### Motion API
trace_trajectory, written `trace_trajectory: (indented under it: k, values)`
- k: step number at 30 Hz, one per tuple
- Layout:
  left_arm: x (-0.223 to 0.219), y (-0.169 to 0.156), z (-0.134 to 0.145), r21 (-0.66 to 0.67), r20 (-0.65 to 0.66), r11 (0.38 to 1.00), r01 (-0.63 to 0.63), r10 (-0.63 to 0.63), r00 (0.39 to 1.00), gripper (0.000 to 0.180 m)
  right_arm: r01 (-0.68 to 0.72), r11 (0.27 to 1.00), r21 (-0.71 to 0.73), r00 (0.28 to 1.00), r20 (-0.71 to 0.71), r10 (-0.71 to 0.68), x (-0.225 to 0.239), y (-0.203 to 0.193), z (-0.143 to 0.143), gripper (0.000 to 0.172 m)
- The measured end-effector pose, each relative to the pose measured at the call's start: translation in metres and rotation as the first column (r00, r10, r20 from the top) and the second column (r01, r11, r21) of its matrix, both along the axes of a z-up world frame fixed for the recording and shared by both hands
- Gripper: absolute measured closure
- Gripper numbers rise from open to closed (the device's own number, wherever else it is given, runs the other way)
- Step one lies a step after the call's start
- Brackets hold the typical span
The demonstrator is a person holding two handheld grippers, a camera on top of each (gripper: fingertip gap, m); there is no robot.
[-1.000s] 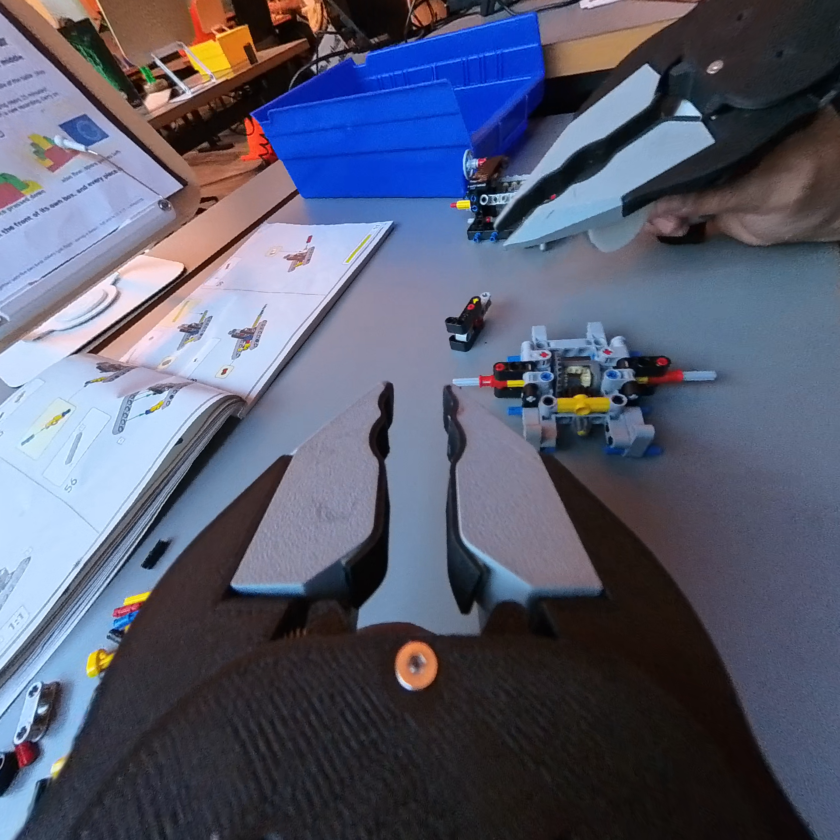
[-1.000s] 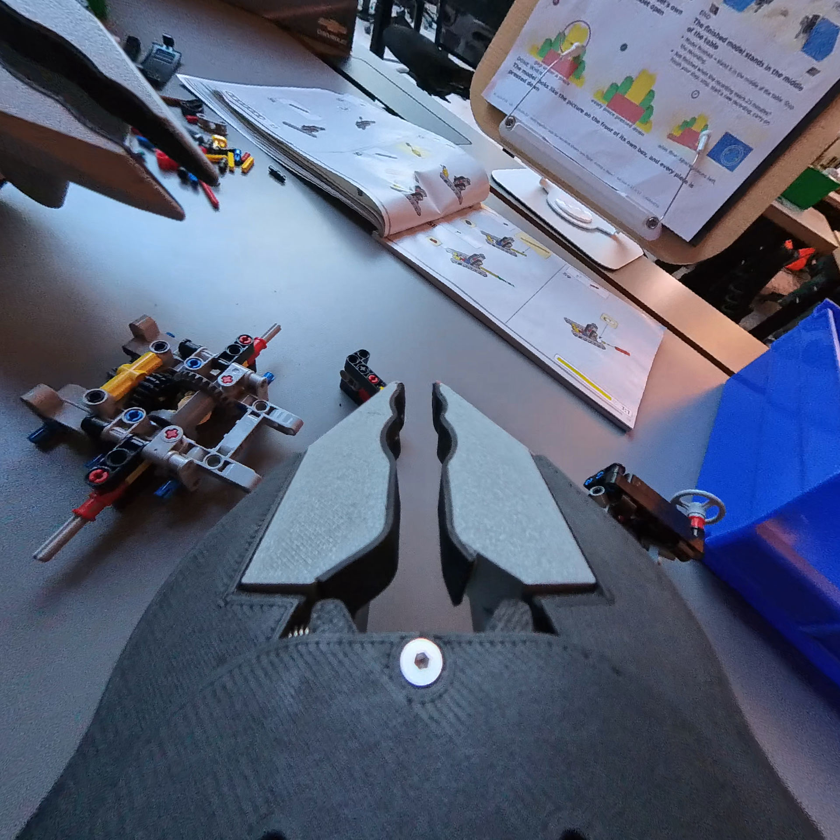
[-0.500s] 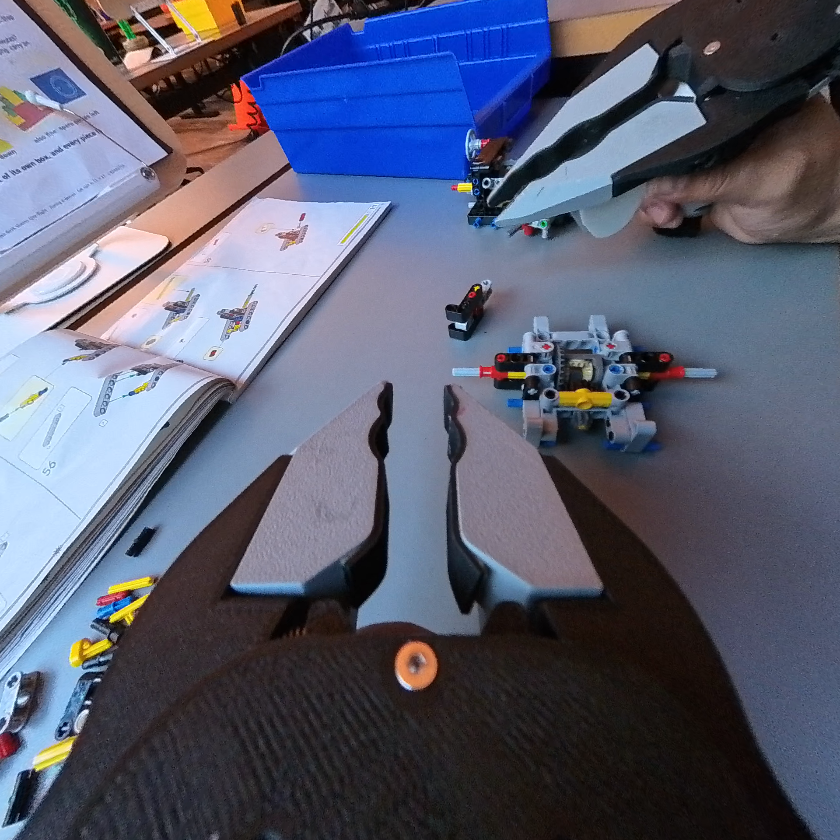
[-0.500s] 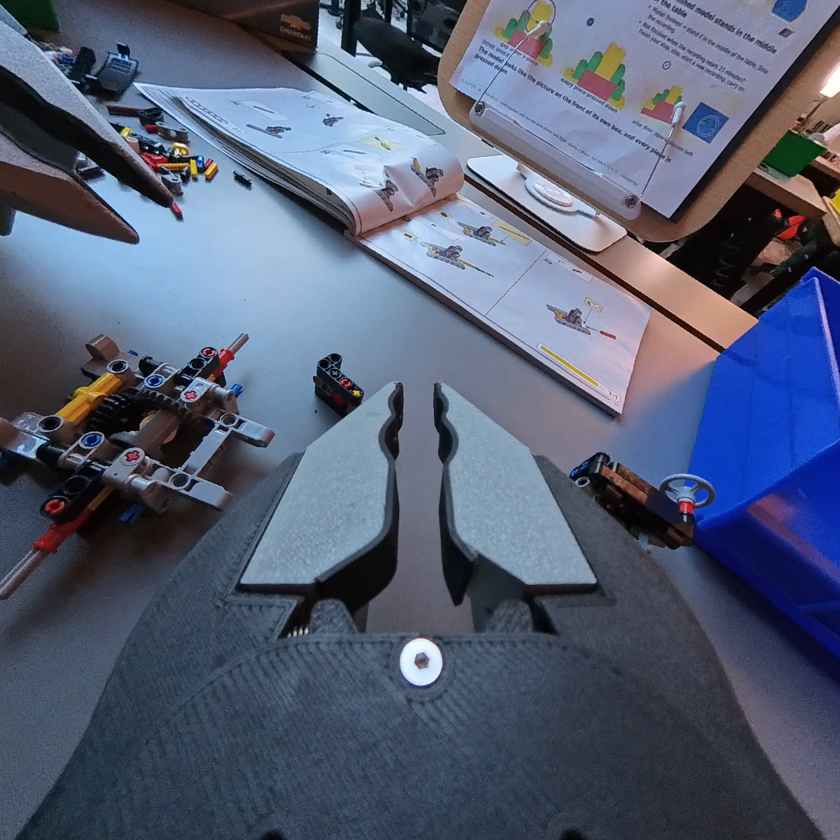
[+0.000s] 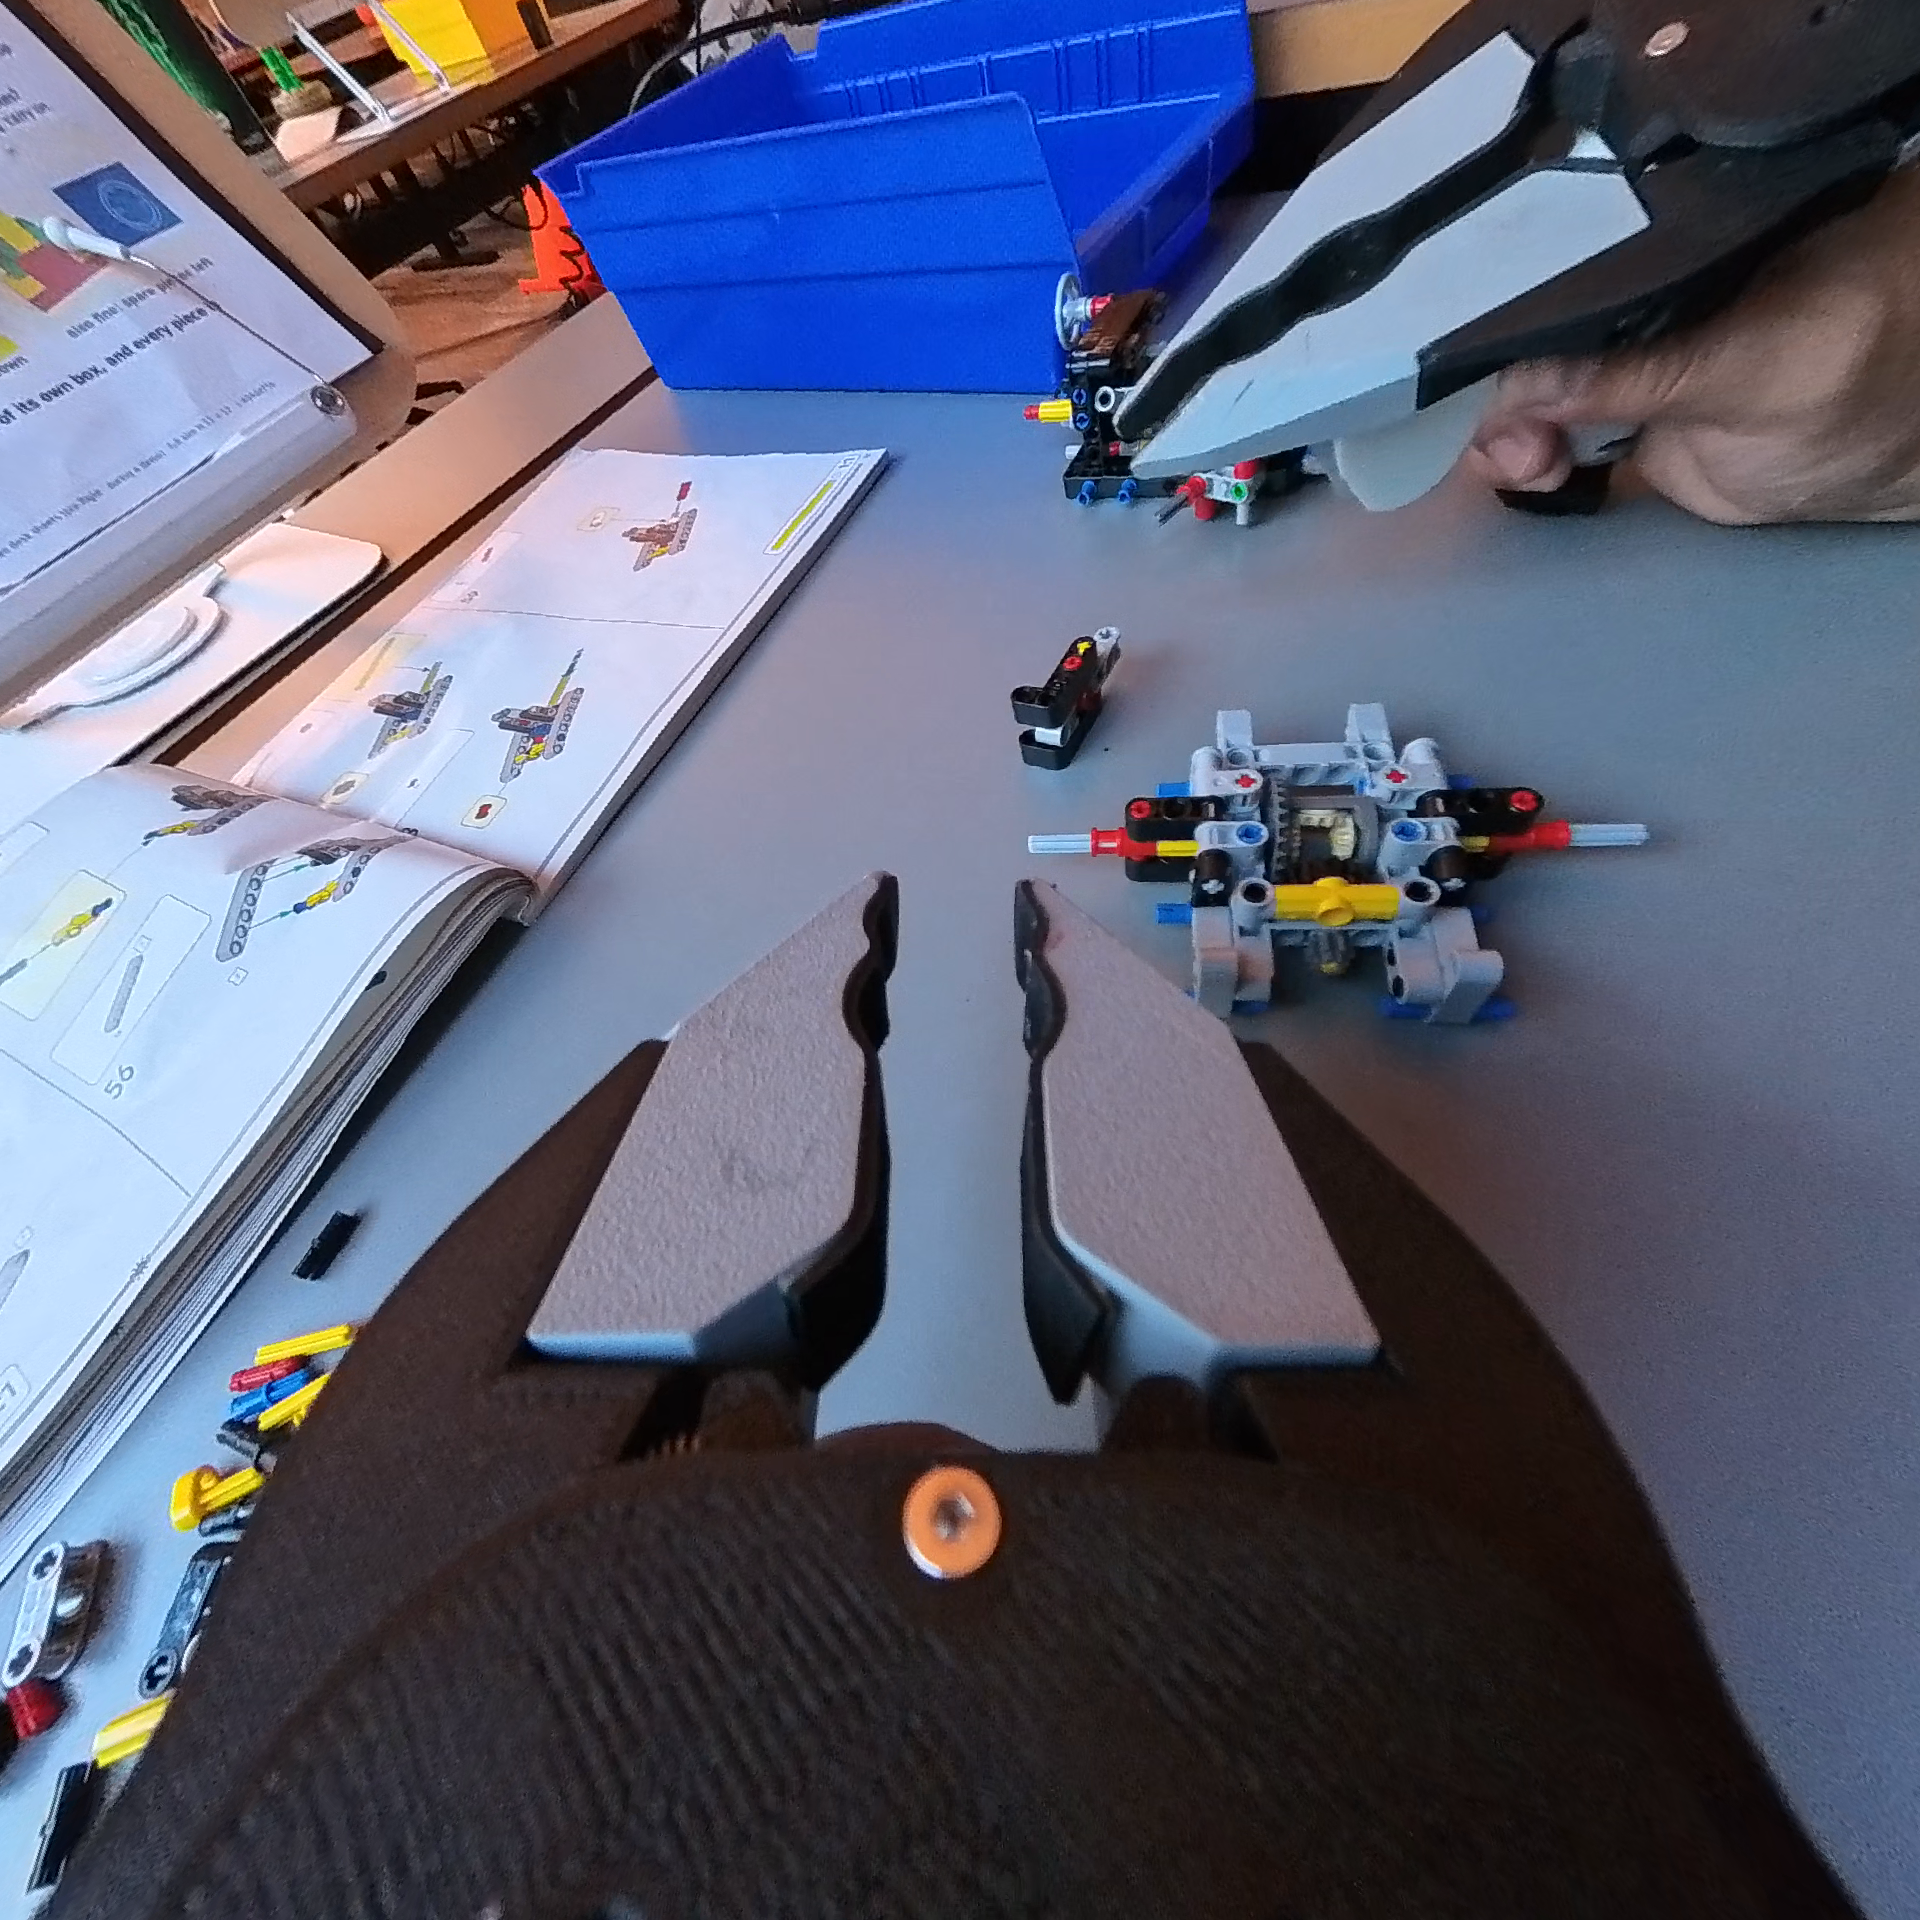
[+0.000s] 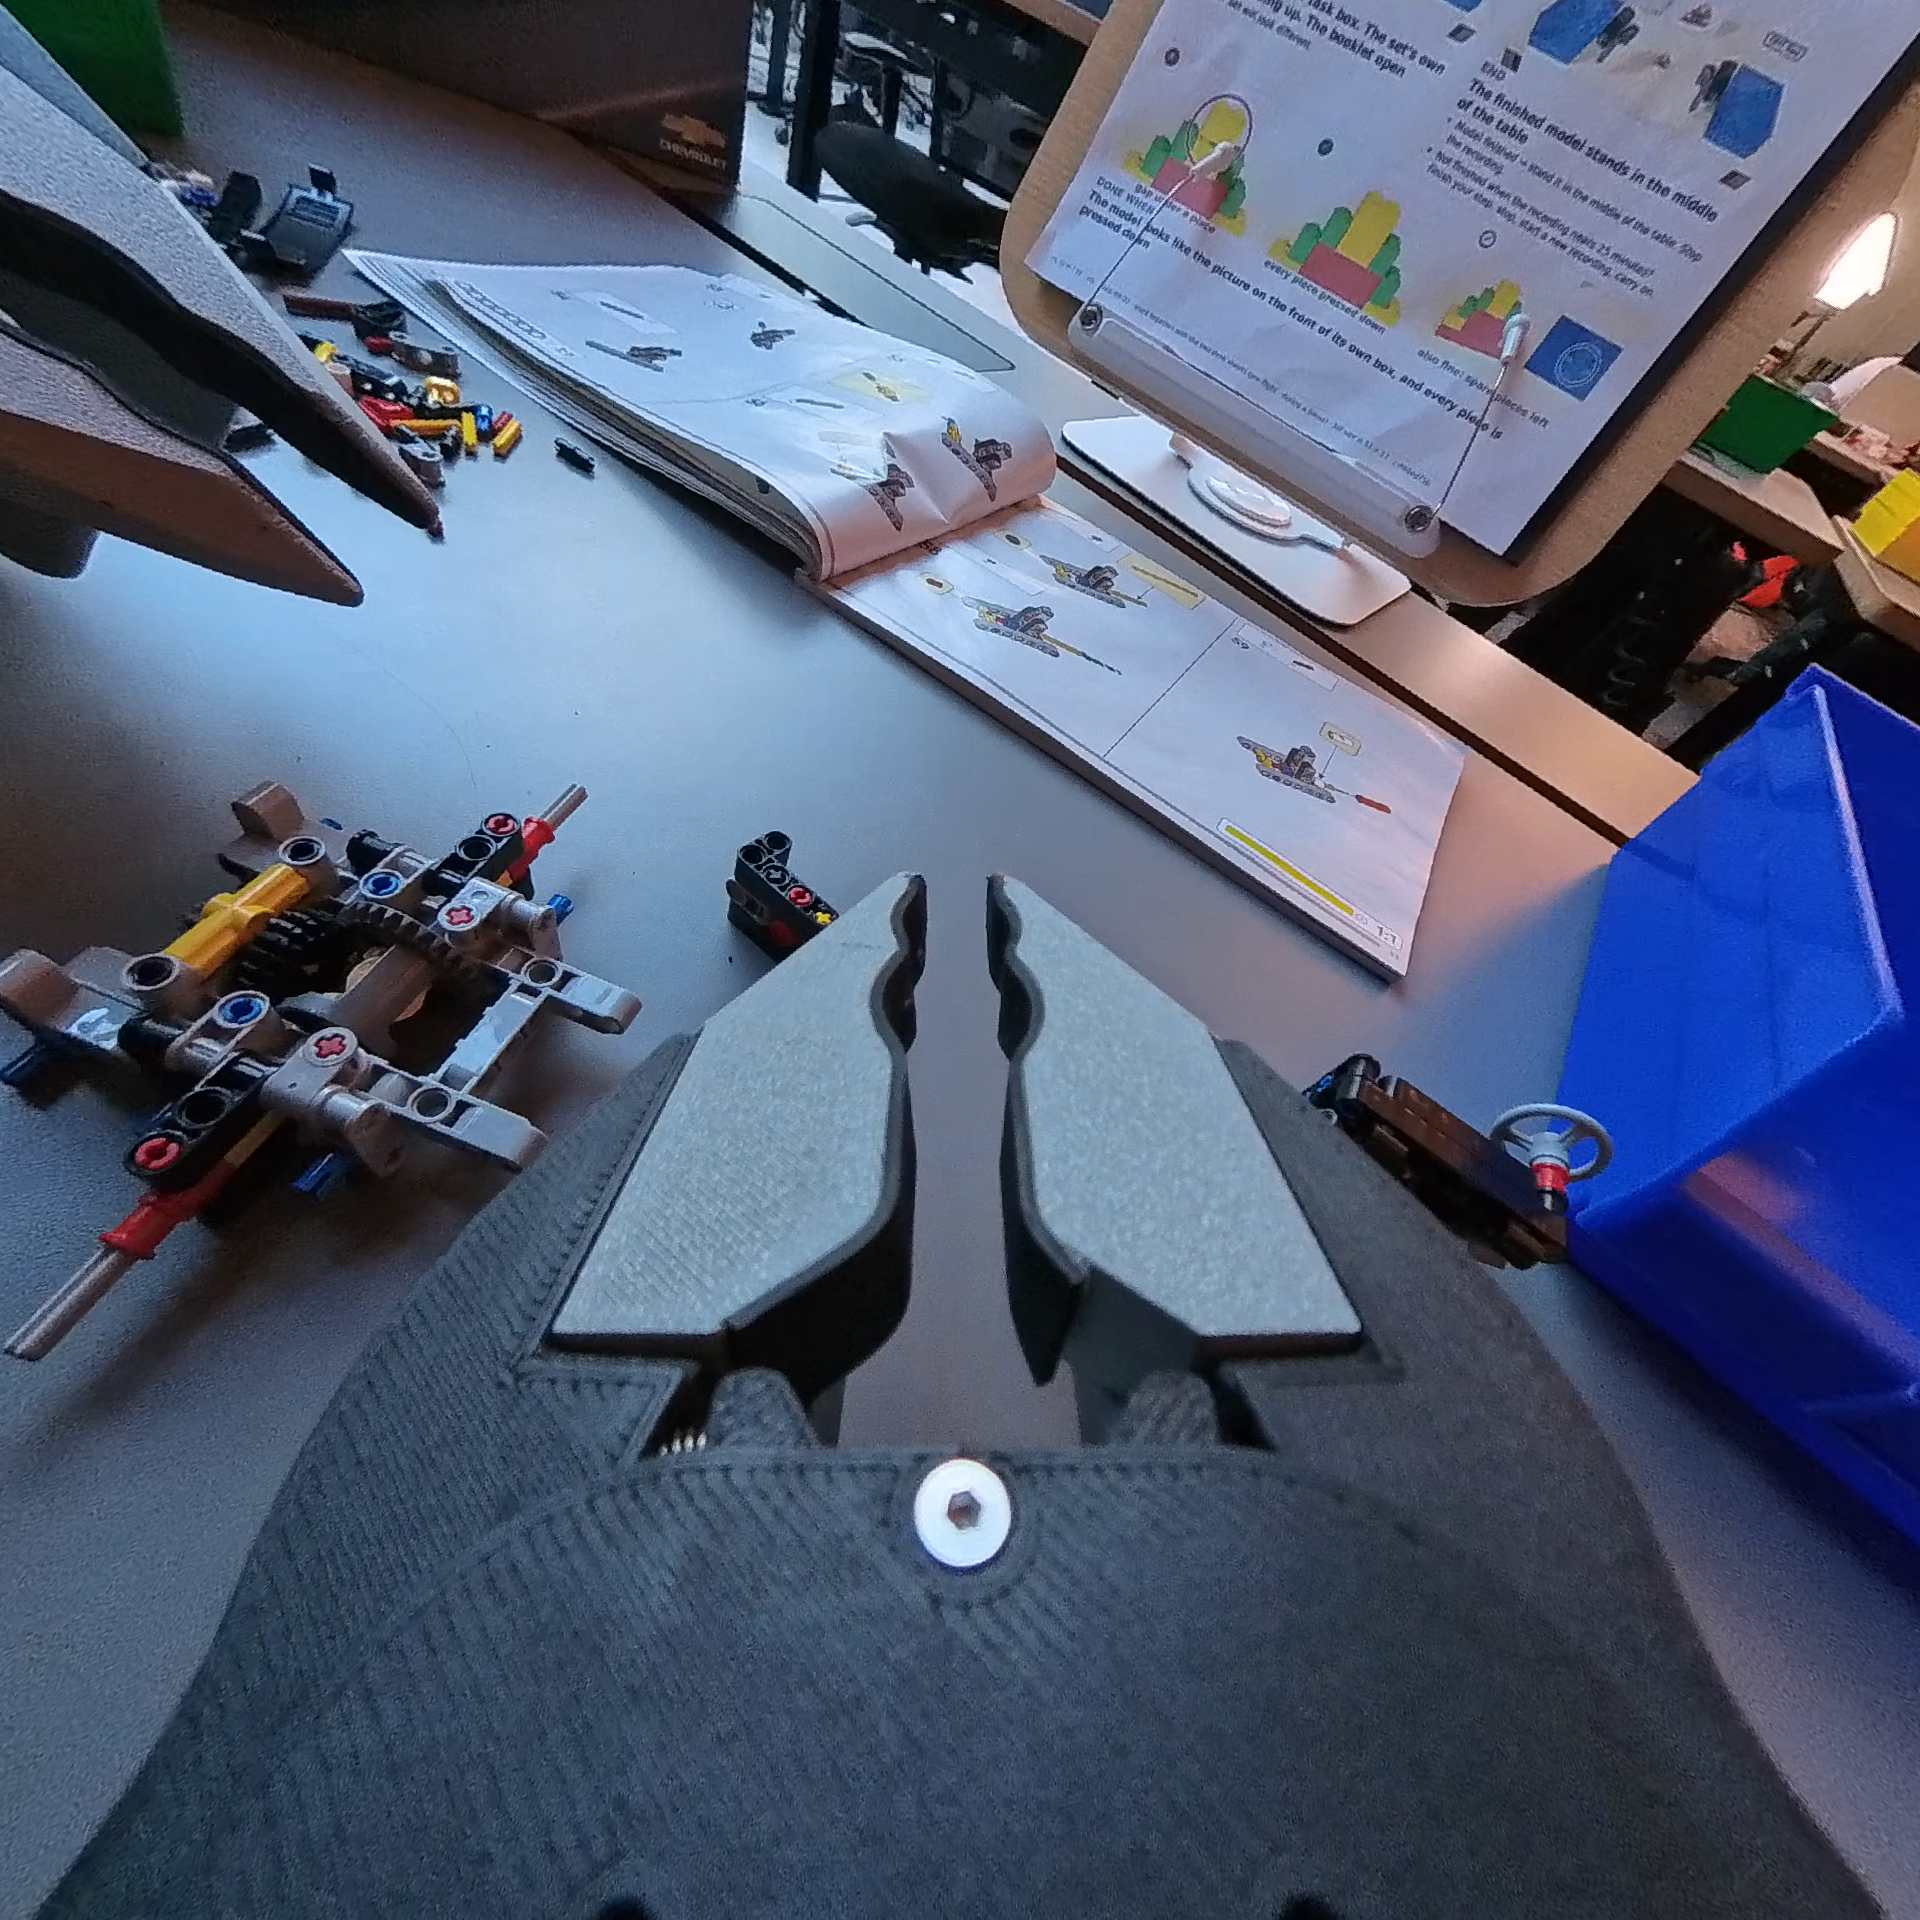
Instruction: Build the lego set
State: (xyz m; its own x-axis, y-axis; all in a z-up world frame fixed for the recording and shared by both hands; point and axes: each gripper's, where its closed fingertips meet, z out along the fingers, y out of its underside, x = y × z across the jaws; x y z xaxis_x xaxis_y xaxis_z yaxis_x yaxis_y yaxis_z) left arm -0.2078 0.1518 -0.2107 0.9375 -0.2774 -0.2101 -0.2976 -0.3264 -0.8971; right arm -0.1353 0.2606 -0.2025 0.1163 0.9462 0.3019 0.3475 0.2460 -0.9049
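Hovering over the bench (image 5: 1558,644), we keep both tongs narrow and empty, the left tongs (image 5: 956,904) now nearer the axle block (image 5: 1330,862), the right tongs (image 6: 954,902) beside a small black piece (image 6: 774,894).

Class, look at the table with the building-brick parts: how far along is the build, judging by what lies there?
Done: a grey axle assembly, a small black piece and a black module by the blue bin stand built. In hand: nothing; left tongs and right tongs are open and empty. Left: loose pins beside the open booklet remain unused; the three builds are separate.
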Motion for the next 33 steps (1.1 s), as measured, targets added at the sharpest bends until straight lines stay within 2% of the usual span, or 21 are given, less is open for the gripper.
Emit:
trace_trajectory:
  k: [19, 33]
  values:
    - [0.004, 0.000, -0.002, -0.006, -0.030, 1.000, 0.016, -0.016, 0.999, 0.161, -0.021, 1.000, 0.010, 1.000, 0.001, 0.021, -0.004, -0.003, 0.000, 0.164]
    - [0.000, 0.001, -0.001, -0.008, -0.007, 1.000, 0.001, -0.001, 1.000, 0.161, -0.069, 0.998, 0.005, 0.998, 0.004, 0.069, -0.007, -0.010, -0.001, 0.160]
